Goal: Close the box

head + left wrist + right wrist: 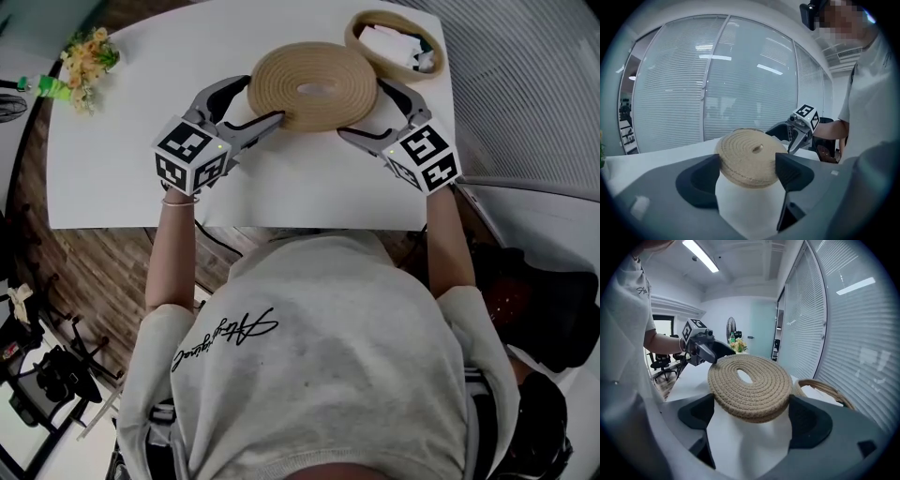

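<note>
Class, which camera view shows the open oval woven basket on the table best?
The head view: from above it shows nearly the whole rim of the oval woven basket and the white things inside. The right gripper view shows only part of its rim beyond the round rope lid; the left gripper view shows none.

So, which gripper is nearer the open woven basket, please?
Right: the right gripper is just beside the woven basket; the left gripper is across the round rope lid.

Bench (112,178): white, with rounded corners.
Flowers (87,64): yellow bunch at the bench's far left corner.
Floor (84,272): wood planks.
Blinds (740,79): lowered across the glass wall.
</note>
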`<state>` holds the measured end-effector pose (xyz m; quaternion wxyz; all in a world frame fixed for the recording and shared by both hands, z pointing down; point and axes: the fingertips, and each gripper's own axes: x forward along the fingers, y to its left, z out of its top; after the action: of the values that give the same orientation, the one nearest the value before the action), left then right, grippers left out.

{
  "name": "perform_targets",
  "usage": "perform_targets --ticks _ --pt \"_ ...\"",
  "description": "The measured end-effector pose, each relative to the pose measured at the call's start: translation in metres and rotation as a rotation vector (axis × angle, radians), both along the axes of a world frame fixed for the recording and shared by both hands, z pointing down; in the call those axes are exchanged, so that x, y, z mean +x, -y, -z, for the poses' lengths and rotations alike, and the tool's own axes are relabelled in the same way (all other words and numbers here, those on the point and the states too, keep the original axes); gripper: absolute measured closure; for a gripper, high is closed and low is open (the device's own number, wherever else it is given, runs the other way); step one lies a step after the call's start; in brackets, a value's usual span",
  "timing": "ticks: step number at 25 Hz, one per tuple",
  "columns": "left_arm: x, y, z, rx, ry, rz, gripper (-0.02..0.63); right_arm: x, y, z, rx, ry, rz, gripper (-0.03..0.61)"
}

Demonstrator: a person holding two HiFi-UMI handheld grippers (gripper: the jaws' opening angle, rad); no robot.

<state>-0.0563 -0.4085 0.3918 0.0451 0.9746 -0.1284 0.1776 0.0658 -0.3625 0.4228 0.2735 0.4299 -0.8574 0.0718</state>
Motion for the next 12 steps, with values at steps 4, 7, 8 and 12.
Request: perform_targets --ticks 4,7,8,12 --pt "0.012 -0.009 0.008 0.021 -0.021 -0.084 0.194 0.010 -0.001 0.006 0.010 -0.003 -0.015 0.080" --pt "0.022 -0.013 0.017 0.060 -0.040 -0.148 0.152 0.019 -0.002 0.016 0.025 0.001 -0.037 0.081" --pt "0.025 -0.014 0.020 0.073 -0.045 -0.165 0.149 0.022 -0.002 0.020 0.031 0.003 -0.045 0.081" --pt "0.038 -0.015 0.023 0.148 -0.032 -0.202 0.132 0.033 -0.005 0.034 0.054 0.025 -0.073 0.081"
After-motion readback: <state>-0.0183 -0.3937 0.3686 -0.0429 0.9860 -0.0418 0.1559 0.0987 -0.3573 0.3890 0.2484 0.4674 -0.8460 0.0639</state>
